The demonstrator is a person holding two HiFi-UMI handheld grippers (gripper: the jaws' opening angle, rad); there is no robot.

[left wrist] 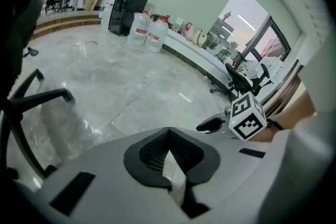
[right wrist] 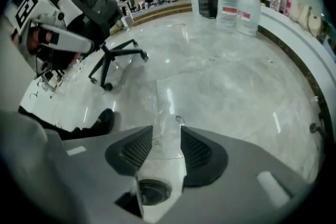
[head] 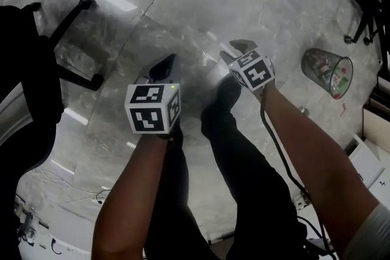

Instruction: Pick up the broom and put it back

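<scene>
No broom shows in any view. In the head view both grippers hang low over the grey marble floor [head: 183, 3], pointing down. My left gripper [head: 163, 66] is in front of my left leg; in the left gripper view its dark pads [left wrist: 167, 150] meet at the tips with nothing between them. My right gripper [head: 234, 49] is just right of it, over my dark shoe [head: 226, 91]. Its jaws [right wrist: 167, 140] stand apart in the right gripper view, and only floor shows through the gap. The right gripper's marker cube [left wrist: 247, 118] appears in the left gripper view.
A wire waste bin [head: 327, 72] with rubbish stands to the right. Black office-chair bases sit at the left [head: 76, 21] and far right [head: 359, 3]. Two water bottles [right wrist: 239, 8] and a black cabinet [left wrist: 128, 5] stand by the far wall. A cable [head: 277, 149] runs along my right arm.
</scene>
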